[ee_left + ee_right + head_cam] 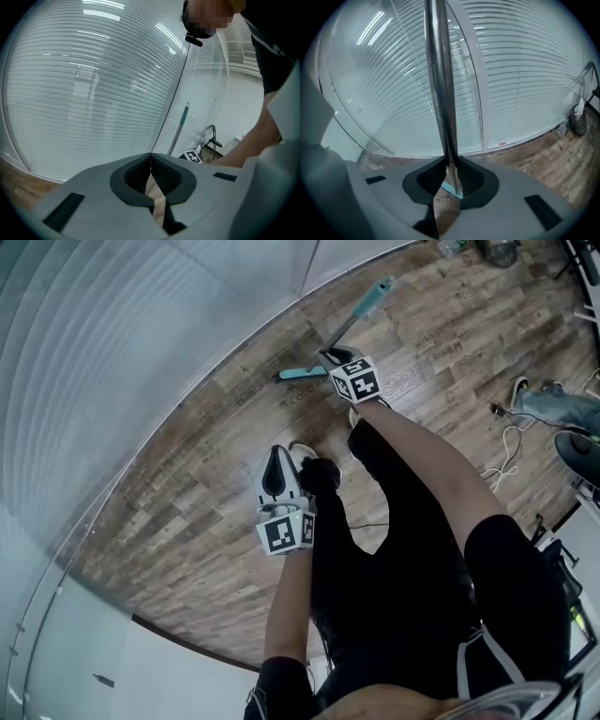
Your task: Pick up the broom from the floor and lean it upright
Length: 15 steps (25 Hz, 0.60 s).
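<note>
The broom's metal pole point(349, 324) rises at a slant off the wooden floor, with a teal grip point(379, 293) at its far end and a teal head point(302, 374) low beside my right gripper point(331, 355). That gripper is shut on the pole just above the head. In the right gripper view the pole point(440, 84) runs from my right gripper point(449, 165) up past the frame's top, and the teal head point(450, 189) shows below the pads. My left gripper point(278, 452) hangs nearer to me, shut and empty, with my left gripper point(151, 163) facing the blinds. The far pole point(180, 127) stands off to its right.
A glass wall with white blinds point(141, 343) curves along the floor's left edge. White cables point(506, 454) and a shoe point(517, 390) lie at the right, beside another person's leg point(562, 411). My own shoe point(304, 450) is beside the left gripper. A dark stand point(212, 137) is by the far wall.
</note>
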Each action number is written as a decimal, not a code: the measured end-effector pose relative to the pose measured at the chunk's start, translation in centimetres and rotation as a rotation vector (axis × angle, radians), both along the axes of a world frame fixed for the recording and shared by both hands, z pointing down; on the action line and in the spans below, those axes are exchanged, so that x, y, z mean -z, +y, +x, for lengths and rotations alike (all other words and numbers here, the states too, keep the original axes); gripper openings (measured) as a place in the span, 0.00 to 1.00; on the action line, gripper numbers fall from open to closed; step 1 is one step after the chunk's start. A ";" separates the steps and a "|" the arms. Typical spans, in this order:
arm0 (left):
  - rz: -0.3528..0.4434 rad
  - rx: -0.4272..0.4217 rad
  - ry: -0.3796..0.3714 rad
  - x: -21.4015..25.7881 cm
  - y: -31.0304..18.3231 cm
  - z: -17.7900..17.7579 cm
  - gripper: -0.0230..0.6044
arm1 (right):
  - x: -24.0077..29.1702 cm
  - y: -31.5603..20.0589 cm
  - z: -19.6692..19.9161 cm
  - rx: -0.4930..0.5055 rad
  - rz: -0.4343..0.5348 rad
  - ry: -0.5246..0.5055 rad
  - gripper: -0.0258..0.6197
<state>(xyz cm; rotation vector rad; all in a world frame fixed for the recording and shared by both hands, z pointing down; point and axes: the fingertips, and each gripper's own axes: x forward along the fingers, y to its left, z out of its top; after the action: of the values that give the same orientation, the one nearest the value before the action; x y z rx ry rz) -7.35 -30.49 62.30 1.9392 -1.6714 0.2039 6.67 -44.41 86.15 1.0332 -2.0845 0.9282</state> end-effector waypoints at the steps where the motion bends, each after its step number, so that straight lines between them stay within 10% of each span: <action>1: 0.000 0.001 0.003 0.2 0.1 0.0 0.07 | -0.3 0.0 0.0 0.014 -0.010 0.011 0.17; 15: -0.005 0.041 0.010 -3.3 2.0 -2.4 0.07 | -4.8 -5.5 -4.5 0.073 0.034 0.064 0.17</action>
<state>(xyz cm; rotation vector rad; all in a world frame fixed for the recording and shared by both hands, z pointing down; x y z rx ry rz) -9.77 -28.54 65.55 1.8972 -1.7009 0.1828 2.21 -49.93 90.92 0.9845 -2.0777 0.8157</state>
